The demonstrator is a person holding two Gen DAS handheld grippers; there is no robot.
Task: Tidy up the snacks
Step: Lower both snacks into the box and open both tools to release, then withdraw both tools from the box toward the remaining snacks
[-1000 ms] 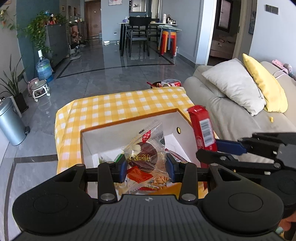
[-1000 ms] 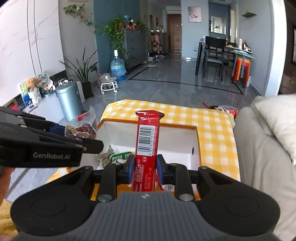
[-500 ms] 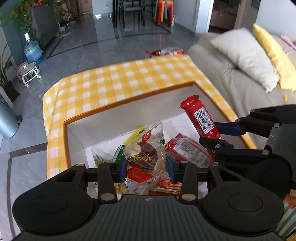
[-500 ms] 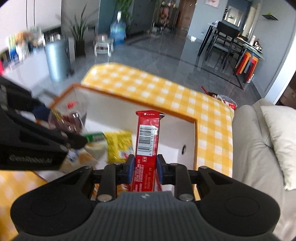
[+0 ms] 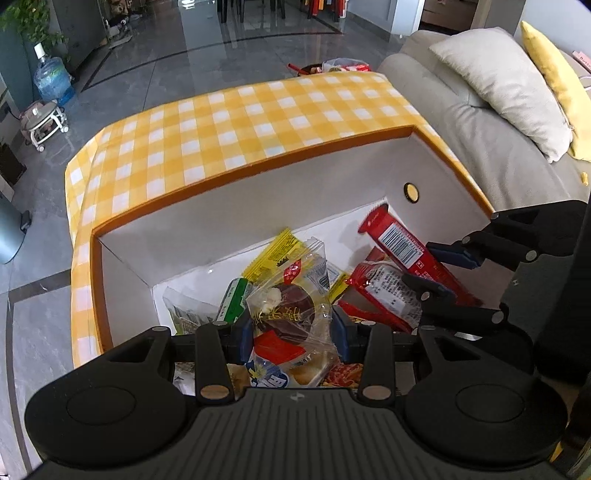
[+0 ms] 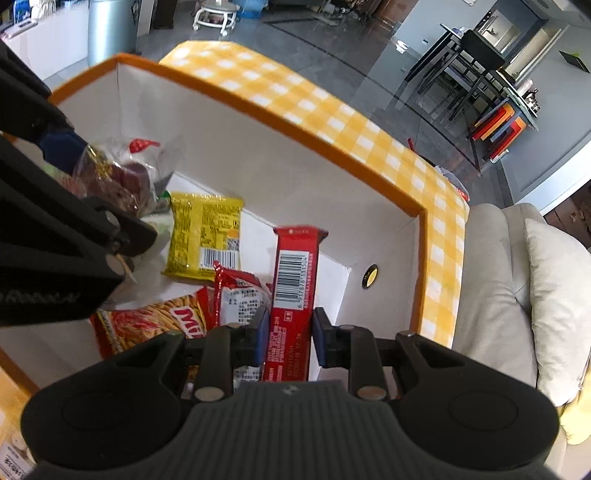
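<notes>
A yellow-and-white checked cloth (image 5: 236, 140) is covering the table. Beside its right edge a beige sofa (image 5: 480, 147) is carrying a pale cushion (image 5: 506, 85) and a yellow cushion (image 5: 554, 70). Beyond the table's far edge a grey glossy floor (image 5: 184, 55) is stretching away; a blue water jug (image 5: 53, 79) and a small white wheeled stool (image 5: 44, 122) are standing there. A metal bin (image 6: 110, 26) is standing by the wall, and a dark dining table (image 6: 476, 48) is sheltering orange stools (image 6: 506, 129).

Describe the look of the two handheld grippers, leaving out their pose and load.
Both the left gripper and the right gripper are matte black plastic with a ribbed central deck, round bulges at each side, silver pivot pins and blue finger pads. Pale raised lettering, blurred, marks the left one's side. No cables or sleeves show.
</notes>
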